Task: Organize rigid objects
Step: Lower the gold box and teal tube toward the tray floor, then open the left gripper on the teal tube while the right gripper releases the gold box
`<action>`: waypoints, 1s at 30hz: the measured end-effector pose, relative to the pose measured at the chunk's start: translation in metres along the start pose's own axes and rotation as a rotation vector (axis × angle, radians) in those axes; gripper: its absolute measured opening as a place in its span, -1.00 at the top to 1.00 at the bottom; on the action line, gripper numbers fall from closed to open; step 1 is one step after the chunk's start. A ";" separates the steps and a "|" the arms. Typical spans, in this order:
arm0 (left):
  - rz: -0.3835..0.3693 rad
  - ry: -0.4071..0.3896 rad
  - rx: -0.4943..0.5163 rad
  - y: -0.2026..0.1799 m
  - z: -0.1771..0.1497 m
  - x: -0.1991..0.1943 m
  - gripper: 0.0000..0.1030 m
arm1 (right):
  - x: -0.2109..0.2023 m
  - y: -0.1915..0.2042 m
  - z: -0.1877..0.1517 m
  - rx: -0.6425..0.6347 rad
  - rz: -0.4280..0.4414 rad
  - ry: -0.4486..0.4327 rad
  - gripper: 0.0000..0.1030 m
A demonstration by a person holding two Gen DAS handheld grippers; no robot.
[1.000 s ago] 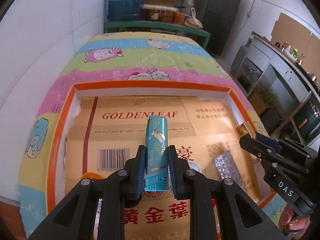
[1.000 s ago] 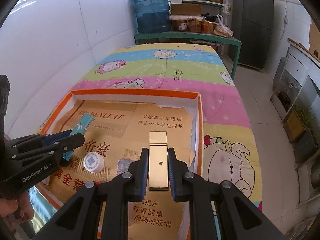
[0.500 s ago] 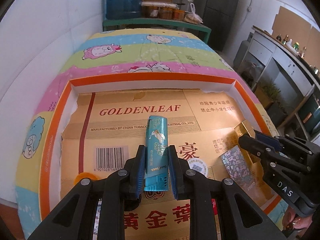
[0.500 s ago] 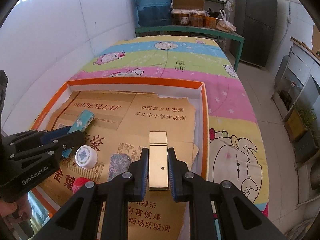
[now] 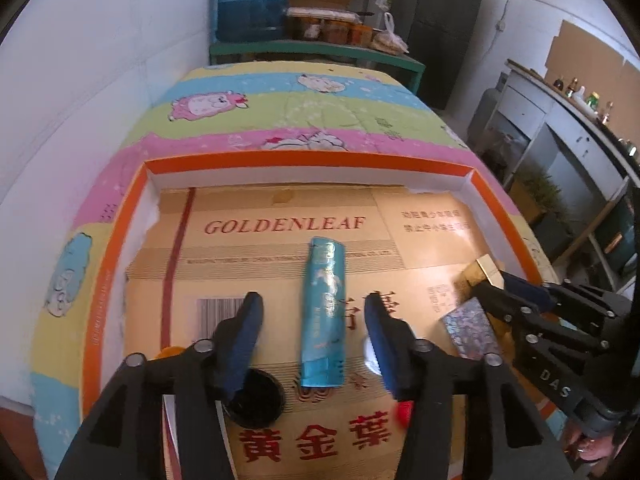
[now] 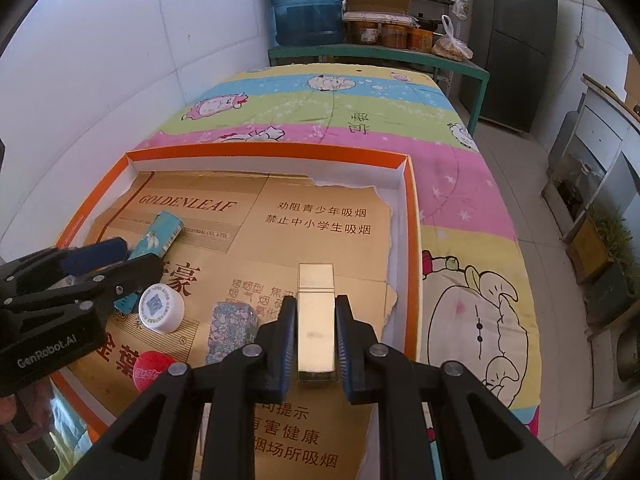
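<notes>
A teal lighter (image 5: 324, 312) lies flat on the cardboard liner of an orange-rimmed tray (image 5: 304, 159). My left gripper (image 5: 312, 300) straddles it with jaws opening, and neither pad touches it. The right wrist view shows the same lighter (image 6: 160, 232) beside my left gripper (image 6: 134, 258). My right gripper (image 6: 316, 304) is shut on a gold rectangular lighter (image 6: 316, 320), held just above the liner near the tray's right wall (image 6: 412, 240). In the left wrist view, my right gripper (image 5: 492, 284) and the gold lighter (image 5: 486, 268) sit at the right.
On the liner lie a white cap (image 6: 160, 308), a floral-patterned lighter (image 6: 232, 328), a red cap (image 6: 150, 364) and a black round lid (image 5: 256, 400). The tray rests on a striped cartoon blanket (image 6: 360, 120). A white wall runs along the left.
My left gripper's jaws have parted and let go of the teal lighter, which now lies on the cardboard. My right gripper still grips the gold lighter.
</notes>
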State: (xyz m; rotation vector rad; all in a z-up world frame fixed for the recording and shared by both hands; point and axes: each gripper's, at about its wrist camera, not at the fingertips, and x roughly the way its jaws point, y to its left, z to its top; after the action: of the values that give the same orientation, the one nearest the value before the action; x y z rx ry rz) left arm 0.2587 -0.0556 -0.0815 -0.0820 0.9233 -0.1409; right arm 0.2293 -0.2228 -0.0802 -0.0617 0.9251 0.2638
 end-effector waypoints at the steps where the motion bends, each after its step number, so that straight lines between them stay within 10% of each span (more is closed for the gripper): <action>1: -0.004 0.000 -0.005 0.001 0.000 0.000 -0.07 | -0.001 0.000 0.000 0.001 -0.001 0.000 0.64; 30: -0.040 -0.115 0.023 -0.003 -0.008 -0.078 -0.07 | -0.065 0.019 -0.001 0.021 -0.031 -0.072 0.57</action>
State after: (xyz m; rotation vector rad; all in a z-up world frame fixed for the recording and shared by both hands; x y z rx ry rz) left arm 0.2055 -0.0467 -0.0243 -0.0870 0.8059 -0.1823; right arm 0.1865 -0.2173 -0.0279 -0.0470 0.8551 0.2256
